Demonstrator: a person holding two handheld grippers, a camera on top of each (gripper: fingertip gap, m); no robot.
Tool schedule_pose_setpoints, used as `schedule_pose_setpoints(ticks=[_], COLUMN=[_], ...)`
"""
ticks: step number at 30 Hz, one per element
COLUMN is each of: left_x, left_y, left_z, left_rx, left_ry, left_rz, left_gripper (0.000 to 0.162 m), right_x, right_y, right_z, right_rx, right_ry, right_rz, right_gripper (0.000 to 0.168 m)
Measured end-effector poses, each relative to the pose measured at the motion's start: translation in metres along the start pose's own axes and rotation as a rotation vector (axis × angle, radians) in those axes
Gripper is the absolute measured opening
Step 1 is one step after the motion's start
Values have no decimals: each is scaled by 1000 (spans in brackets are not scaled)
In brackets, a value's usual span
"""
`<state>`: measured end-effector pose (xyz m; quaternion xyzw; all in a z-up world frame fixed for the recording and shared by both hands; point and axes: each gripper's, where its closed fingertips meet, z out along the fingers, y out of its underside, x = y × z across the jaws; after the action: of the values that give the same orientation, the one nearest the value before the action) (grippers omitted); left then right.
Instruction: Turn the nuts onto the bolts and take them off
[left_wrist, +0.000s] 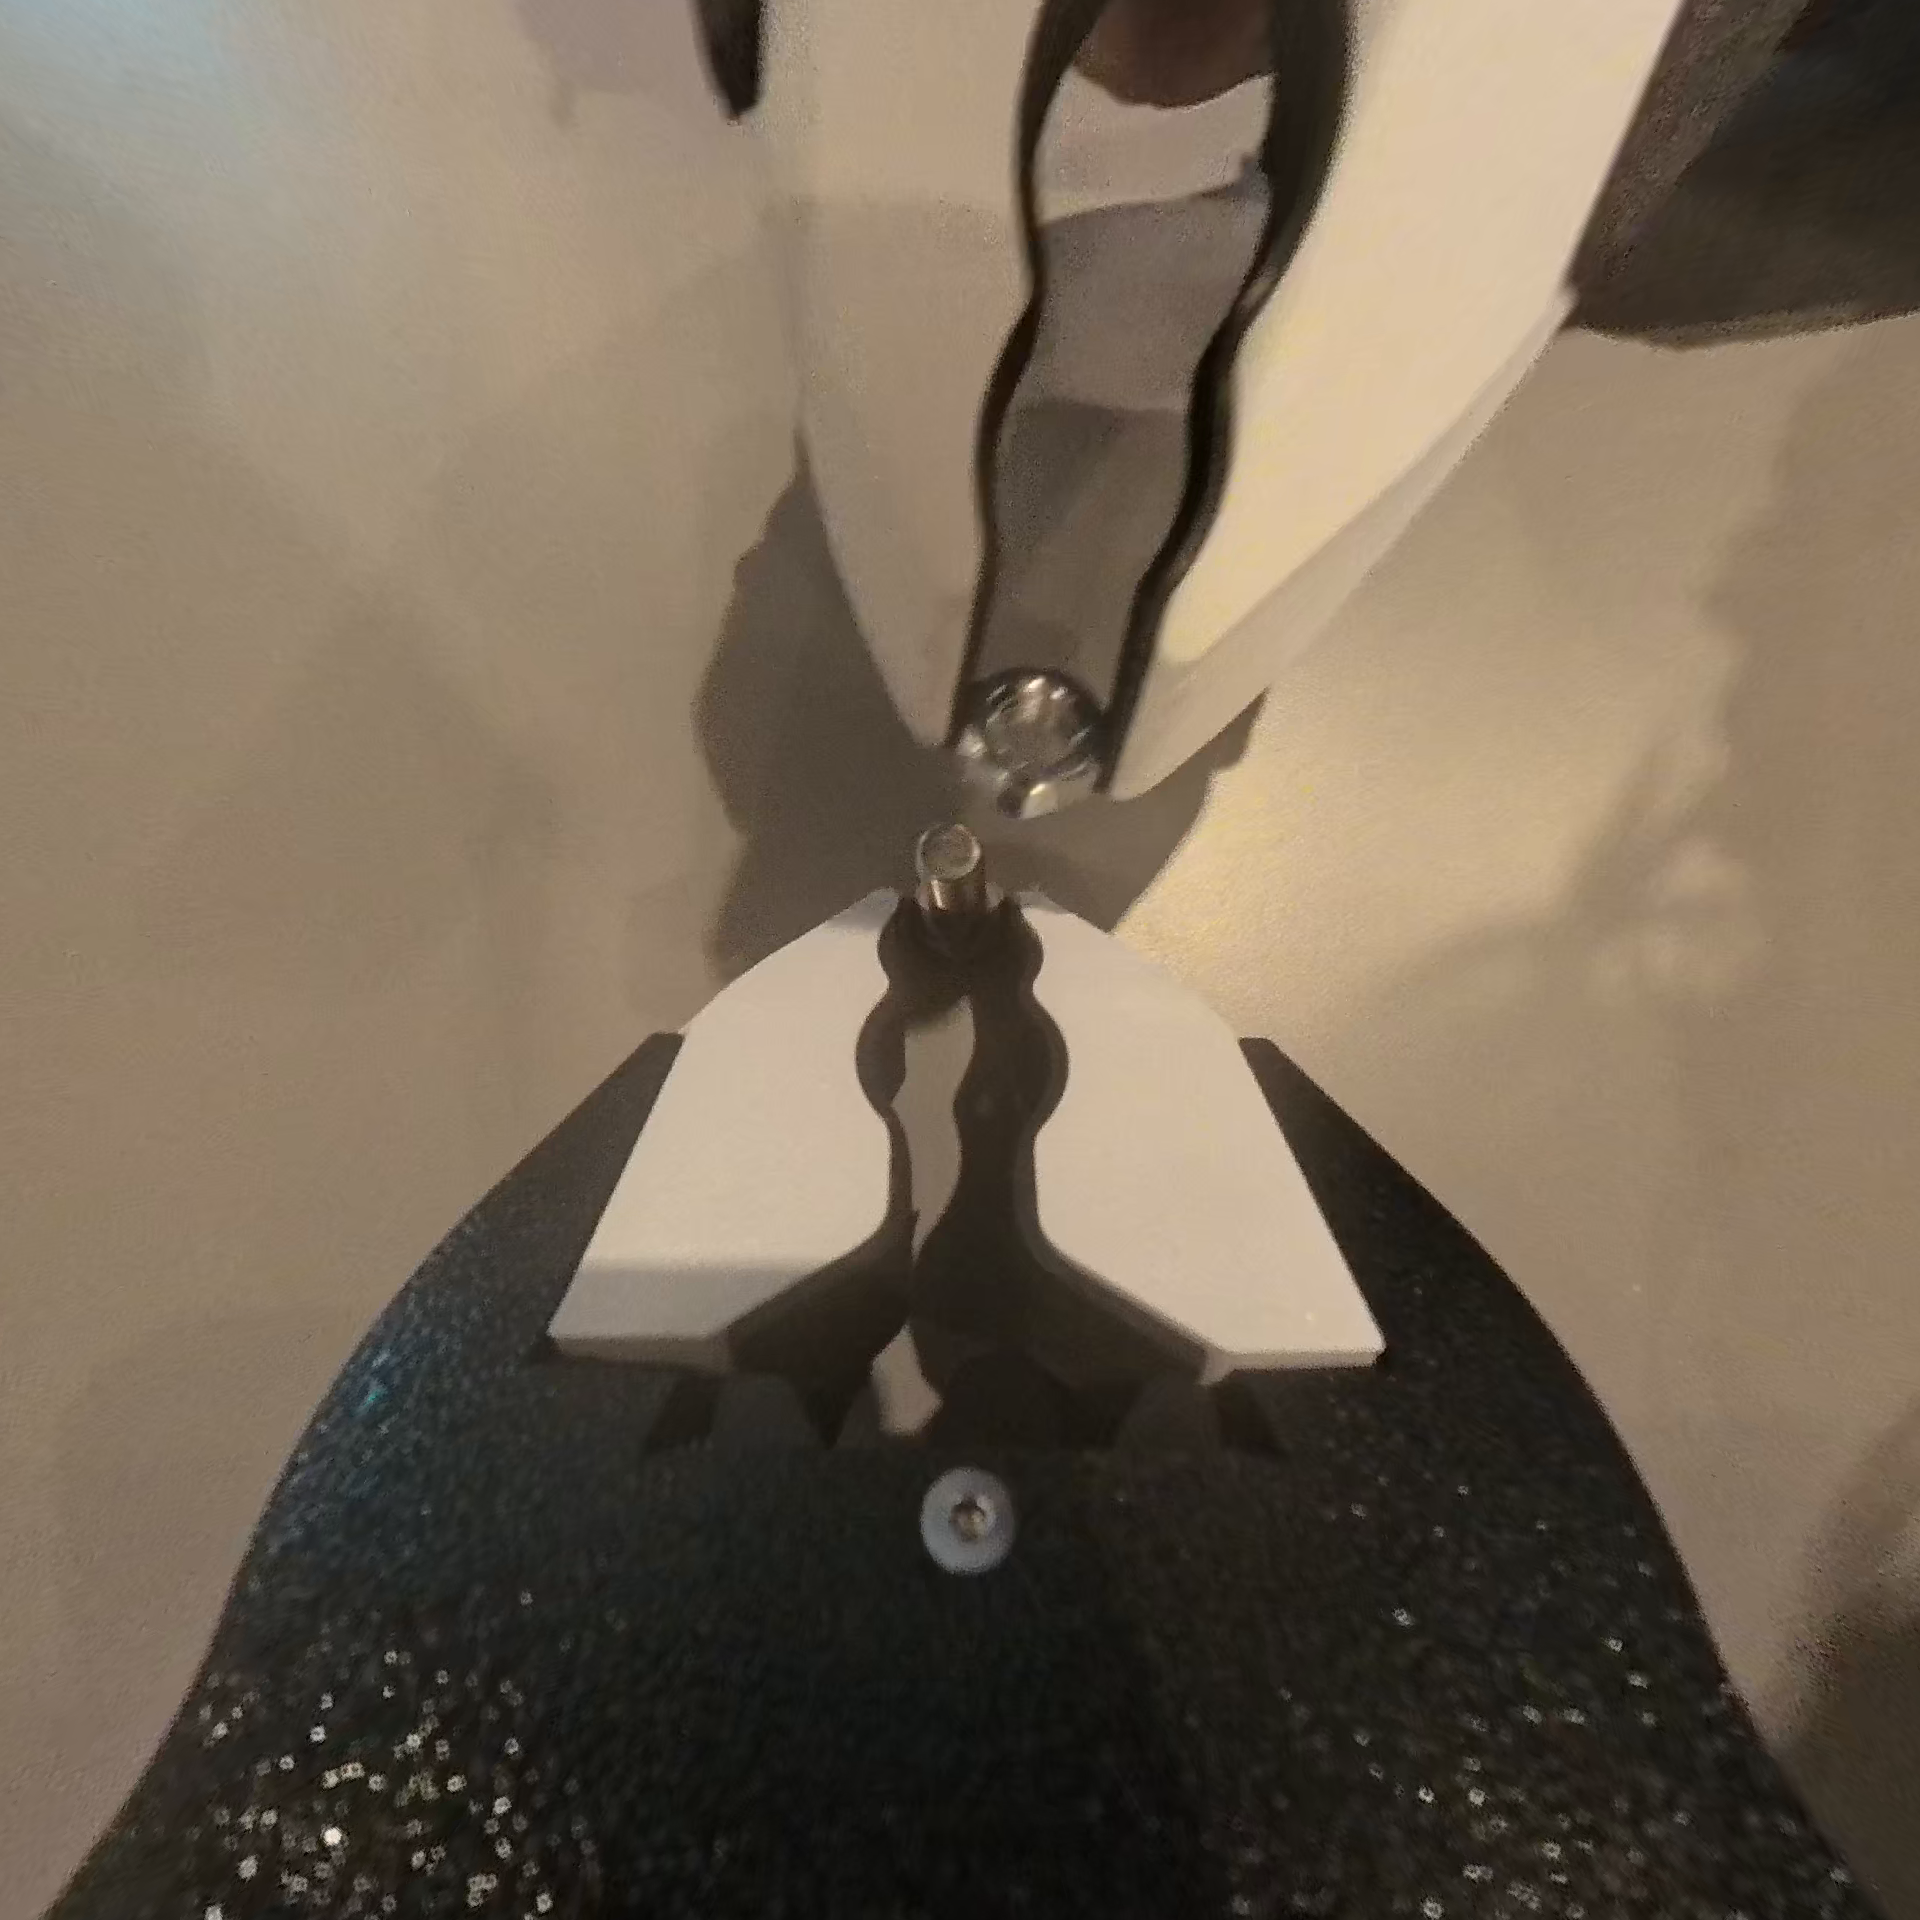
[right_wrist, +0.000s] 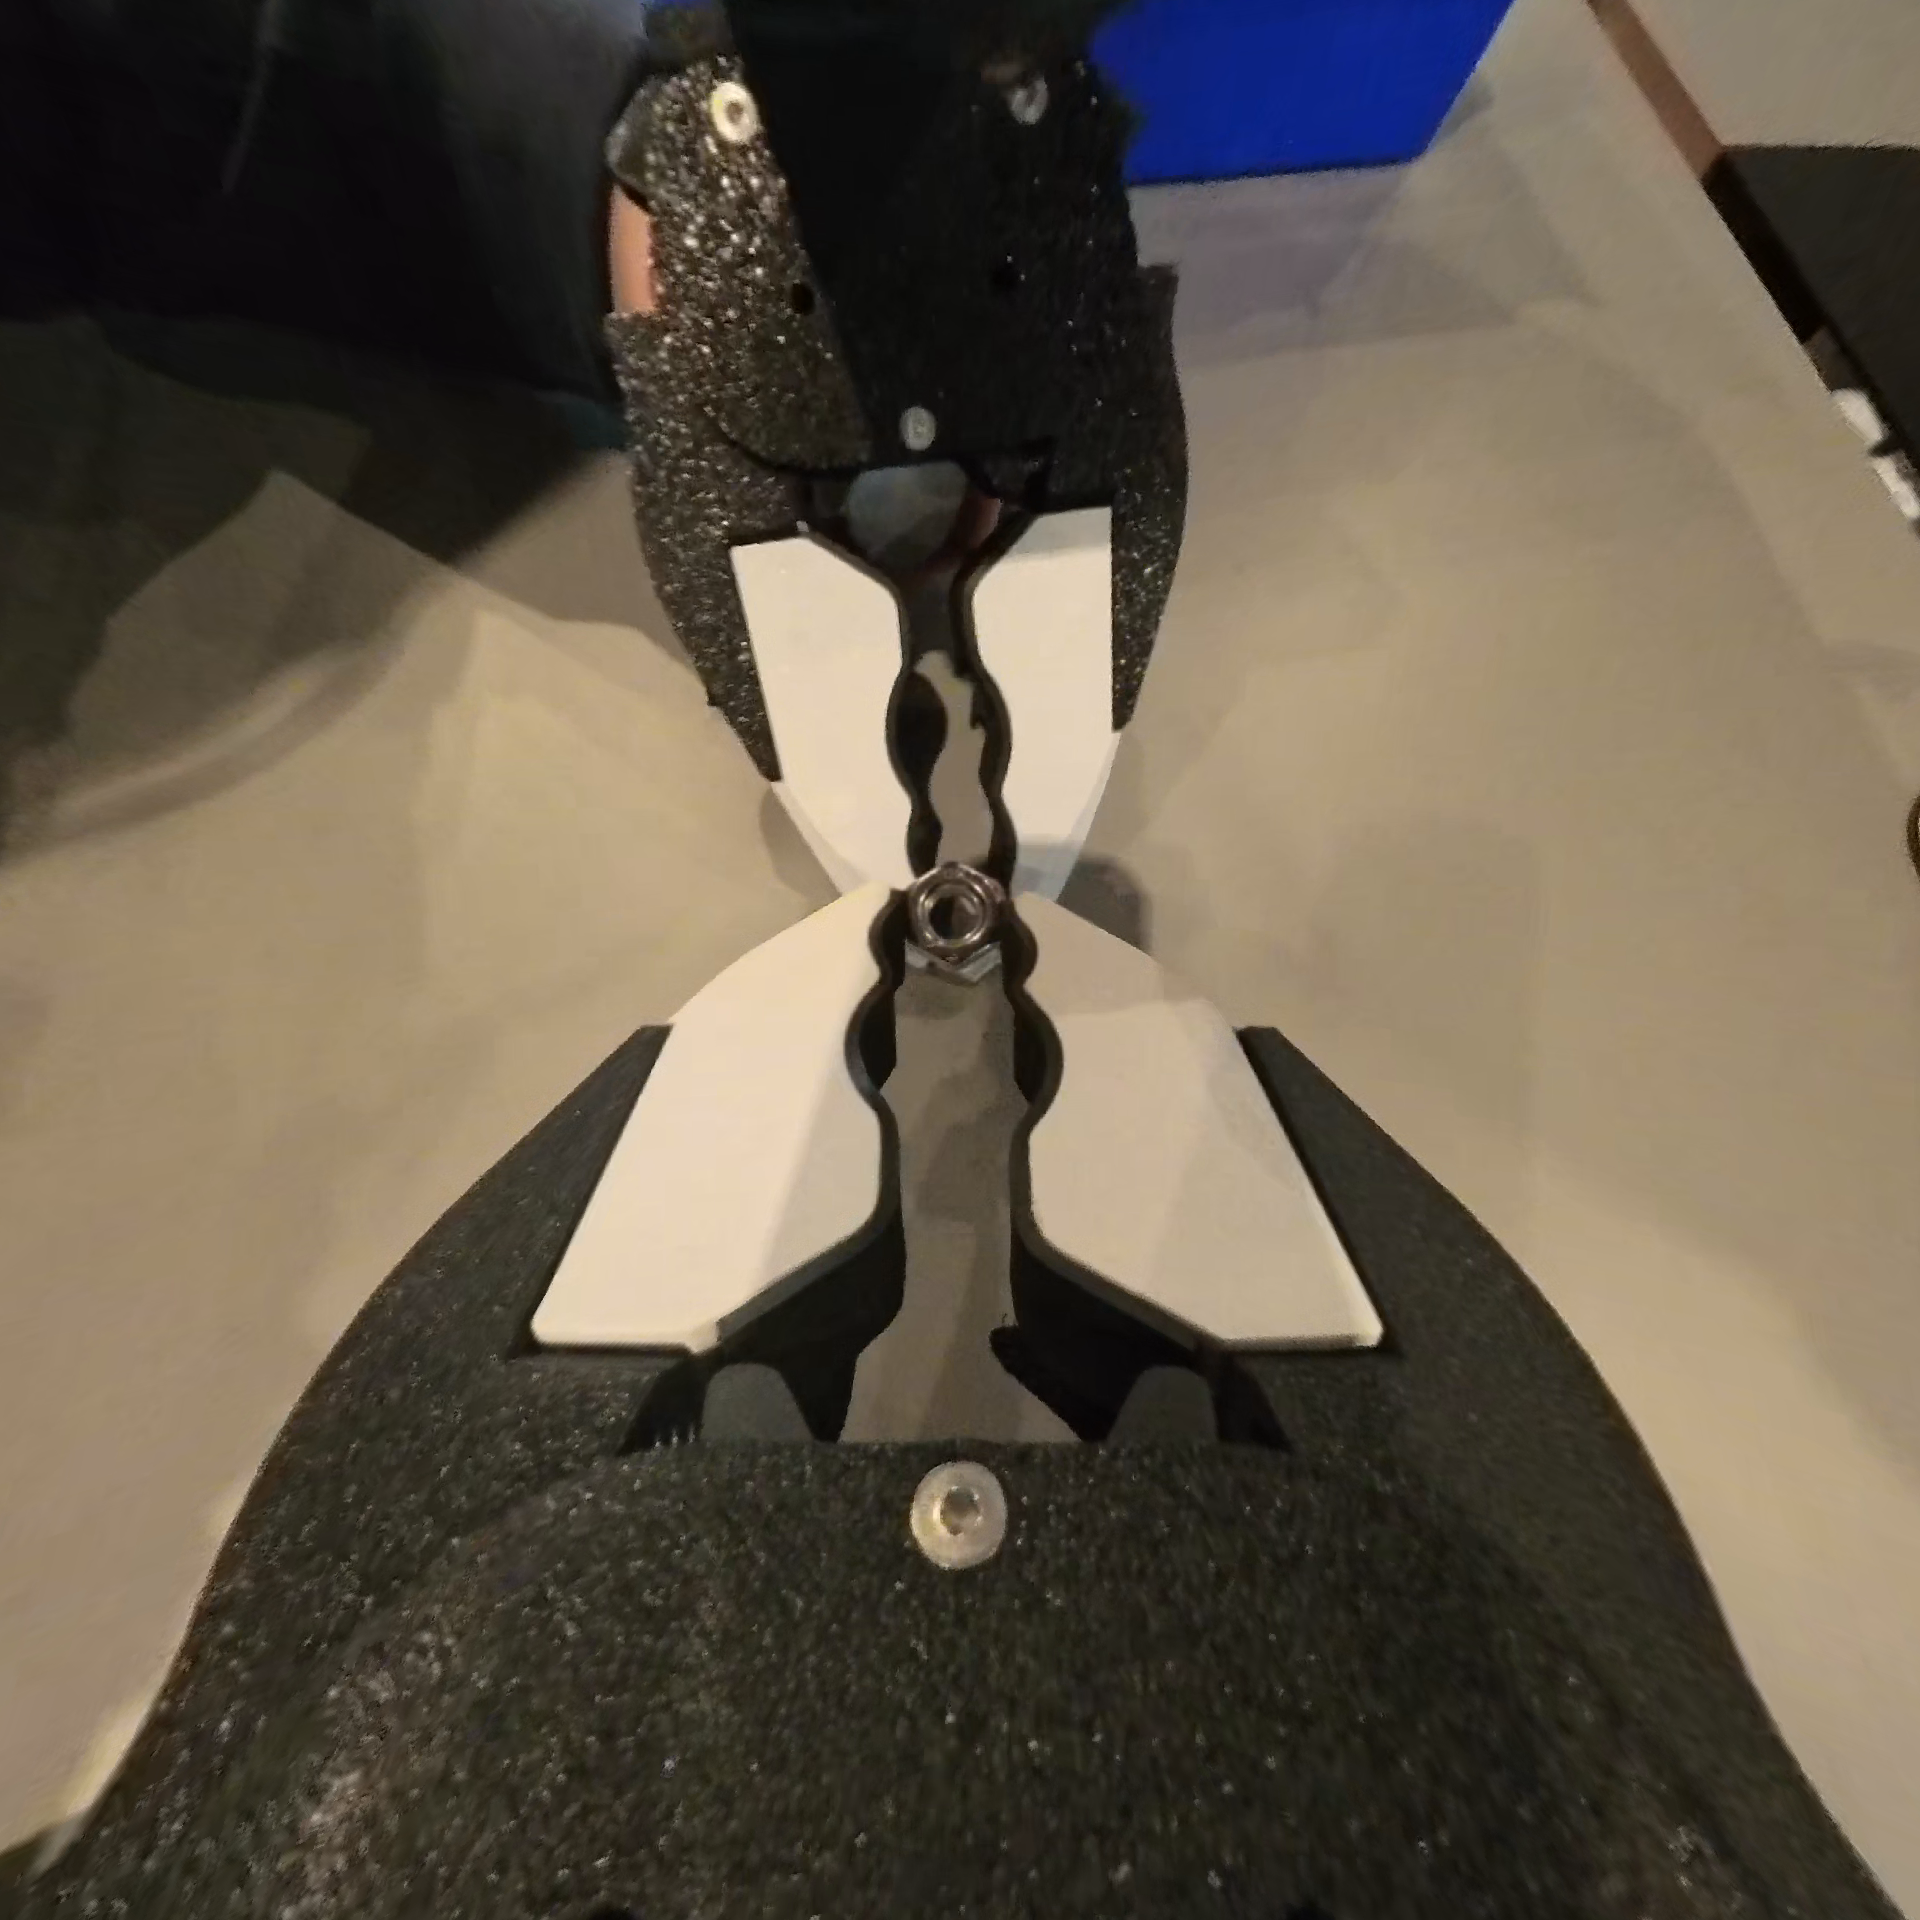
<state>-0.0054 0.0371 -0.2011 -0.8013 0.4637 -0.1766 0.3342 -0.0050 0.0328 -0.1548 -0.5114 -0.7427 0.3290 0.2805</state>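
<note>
In the left wrist view my left gripper (left_wrist: 943, 916) is shut on a small silver bolt (left_wrist: 943, 864), whose threaded end sticks out past the fingertips. My right gripper (left_wrist: 1031, 753) comes in from the top, shut on a shiny nut (left_wrist: 1023, 740). The nut sits a little above and to the right of the bolt's tip, with a small gap between them. In the right wrist view my right gripper (right_wrist: 948, 940) holds the hex nut (right_wrist: 945, 925) with its hole facing the camera. The left gripper (right_wrist: 961, 857) points at it from directly behind. The bolt is hidden there.
Both grippers hover over a plain beige table top (right_wrist: 1455, 831). A blue object (right_wrist: 1278, 83) stands at the far edge. A black item (right_wrist: 1829, 260) lies at the right edge. A person's dark sleeve (right_wrist: 312, 187) fills the upper left. Tip to tip, the grippers are about 5 cm apart.
</note>
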Motion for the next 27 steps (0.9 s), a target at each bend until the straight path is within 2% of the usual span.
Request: schedule_pose_setpoints(ticks=[1,13,27], left_x=[0,0,0], left_y=[0,0,0], left_z=[0,0,0], left_rx=[1,3,5], left_ry=[2,6,9], left_rz=[-4,-16,-22], left_gripper=[16,16,16], right_x=[2,4,3], right_y=[-1,4,6], right_z=[1,13,15], right_rx=[-7,-238,-223], right_ry=[11,-50,-58], right_rz=[-2,-25,-15], right_gripper=[17,17,17])
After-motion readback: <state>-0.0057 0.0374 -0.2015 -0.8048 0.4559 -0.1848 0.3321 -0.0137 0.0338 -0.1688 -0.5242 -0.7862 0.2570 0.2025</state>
